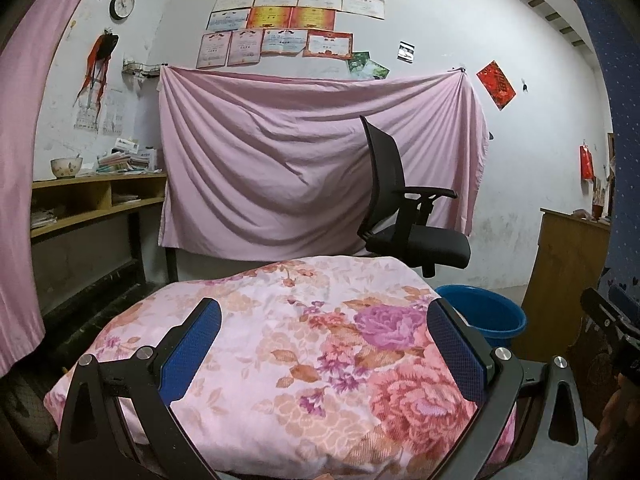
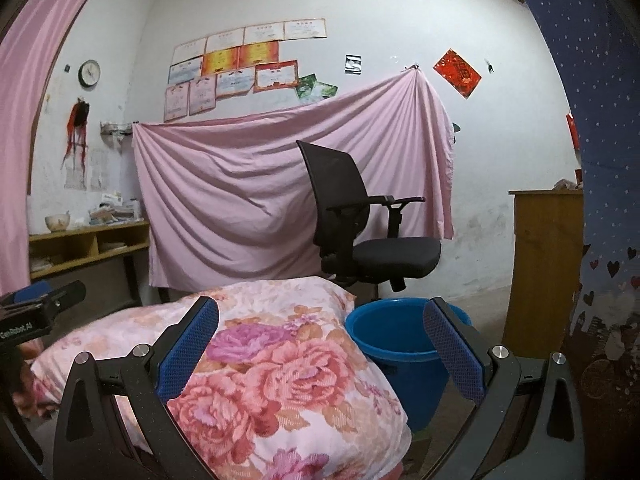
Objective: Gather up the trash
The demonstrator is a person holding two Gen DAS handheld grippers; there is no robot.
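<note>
My left gripper stood wide open with nothing between its blue pads, held over the floral quilt that filled the lower middle of its view. My right gripper was spread just as wide and gripped nothing either; its left finger lay over the quilt and its right finger over the blue bucket. That bucket sat on the floor just beside the quilt's edge, at about three o'clock from the quilt in the left wrist view, and dead ahead at twelve o'clock between my right fingers. I could see no loose trash in either view. Behind, toward one o'clock, a black office chair stood before a pink sheet hung on the wall. A wooden shelf ran at ten o'clock.
</note>
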